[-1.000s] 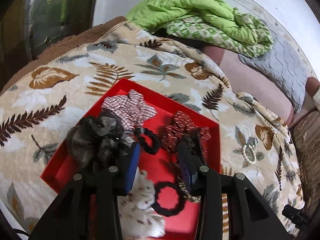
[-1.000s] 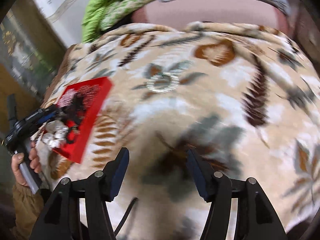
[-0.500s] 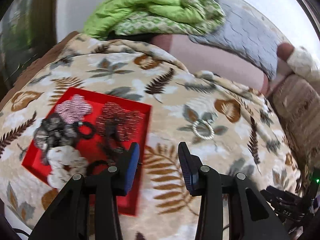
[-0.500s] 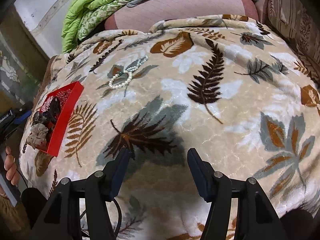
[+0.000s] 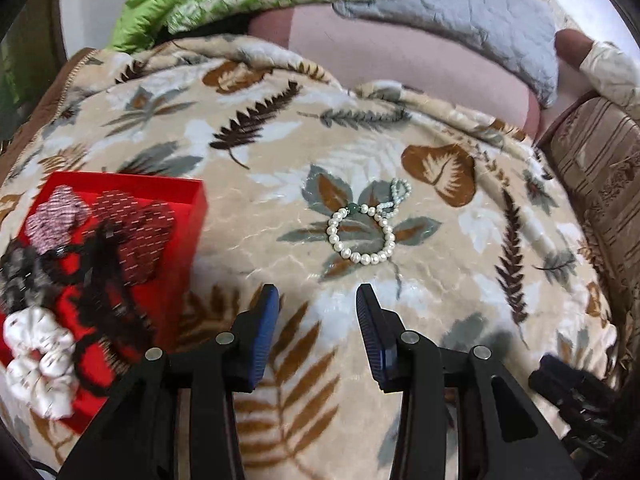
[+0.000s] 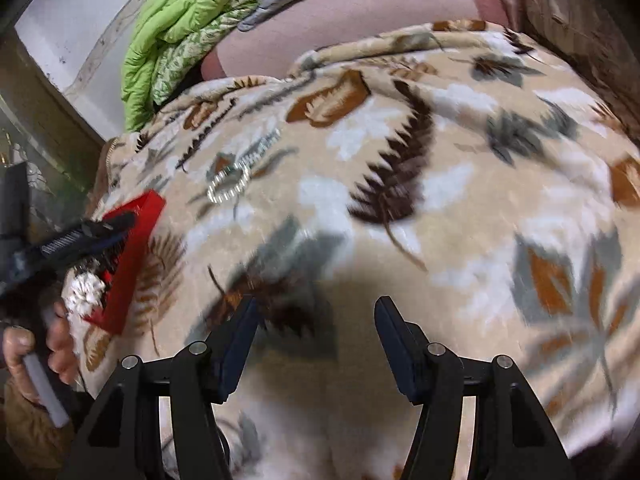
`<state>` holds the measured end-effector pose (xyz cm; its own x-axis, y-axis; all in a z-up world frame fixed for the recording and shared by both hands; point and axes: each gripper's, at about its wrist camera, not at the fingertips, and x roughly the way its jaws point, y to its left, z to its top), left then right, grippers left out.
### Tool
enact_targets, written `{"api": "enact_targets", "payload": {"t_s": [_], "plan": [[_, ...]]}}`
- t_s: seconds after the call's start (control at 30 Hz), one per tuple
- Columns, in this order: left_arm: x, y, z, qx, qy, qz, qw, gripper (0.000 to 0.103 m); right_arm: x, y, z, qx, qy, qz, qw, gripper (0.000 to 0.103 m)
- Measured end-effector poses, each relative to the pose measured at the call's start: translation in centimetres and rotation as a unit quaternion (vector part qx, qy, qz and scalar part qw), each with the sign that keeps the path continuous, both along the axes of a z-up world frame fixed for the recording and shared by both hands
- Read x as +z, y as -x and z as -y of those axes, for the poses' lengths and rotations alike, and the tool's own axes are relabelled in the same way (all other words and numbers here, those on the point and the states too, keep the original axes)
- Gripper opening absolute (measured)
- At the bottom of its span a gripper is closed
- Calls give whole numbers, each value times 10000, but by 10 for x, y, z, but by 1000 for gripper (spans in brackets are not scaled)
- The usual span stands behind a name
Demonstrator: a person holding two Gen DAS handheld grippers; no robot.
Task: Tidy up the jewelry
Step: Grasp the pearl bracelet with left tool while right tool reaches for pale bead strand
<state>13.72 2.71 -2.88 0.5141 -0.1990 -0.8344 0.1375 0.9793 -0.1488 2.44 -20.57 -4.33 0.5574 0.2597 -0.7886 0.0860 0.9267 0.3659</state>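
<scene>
- So the left gripper (image 5: pixel 316 300) is empty, its jaws spread partway with nothing between them, aimed down at the leaf-print blanket (image 5: pixel 460 288).
- The pearl bracelet (image 5: pixel 362 236) lies at about 12 o'clock from its tips, near but not touching; the red box (image 5: pixel 192 216) sits off at 9 o'clock.
- If it were me, I'd come straight down over one side of the loop and pinch a few beads, not the plush underneath.
- Soft blanket means beads can sink or roll, so close slowly.
- Right gripper (image 6: pixel 316 320) is also spread and empty, hovering over bare blanket.
- The bracelet looks like a ring of white pearls with one dark green bead, plus a smaller-beaded strand bunched at its 1 o'clock.
</scene>
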Motion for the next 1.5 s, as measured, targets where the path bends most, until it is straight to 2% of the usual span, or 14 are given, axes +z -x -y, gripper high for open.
{"api": "enact_targets", "payload": {"t_s": [0.1, 0.3, 0.43, 0.57, 0.7, 0.73, 0.8, 0.83, 0.87, 0.9, 0.93, 0.97, 1.17, 1.5], "plan": [[-14, -21, 9, -44, -24, -135, 9999, 32, 3, -39, -5, 162, -139, 63, 9998, 65], [-37, -61, 19, -23, -130, -258, 9996, 31, 5, -121, -31, 492, -11, 169, 9986, 55], [-56, -79, 17, 3, -97, -403, 9991, 30, -10, -172, -49, 664, 188, 6, 9976, 55], [-59, -86, 19, -83, -23, -354, 9993, 30, -32, -208, -63, 727, 386, -215, 9964, 54], [-63, -86, 24, -104, -125, -238, 9996, 30, -48, -231, -63, 618, 301, -392, 9969, 53], [-64, -85, 26, -90, -179, -196, 9996, 30, -50, -233, -64, 576, 315, -411, 9970, 51], [-64, -82, 33, -70, -389, -87, 9992, 28, -53, -236, -66, 505, 506, -409, 9966, 34], [-63, -81, 36, -66, -514, -38, 9986, 15, -53, -237, -66, 491, 561, -412, 9964, 30], [-61, -79, 39, -95, -561, -6, 9984, 9, -53, -236, -64, 469, 564, -412, 9965, 22], [-58, -77, 40, -102, -572, 3, 9983, 9, -53, -236, -60, 438, 482, -414, 9970, 14], [-55, -76, 40, -96, -550, 5, 9984, 9, -53, -235, -55, 413, 363, -432, 9976, 13], [-52, -74, 39, -93, -506, 1, 9987, 9, -52, -234, -49, 363, 224, -446, 9981, 7], [-31, -60, 24, -41, 112, -232, 9997, 9, -24, -205, -26, 143, -126, -189, 9996, 7], [15, 0, 34, -331, 95, 81, 9994, 9, 34, -115, -11, -4, 180, 438, 9989, 7]]}}
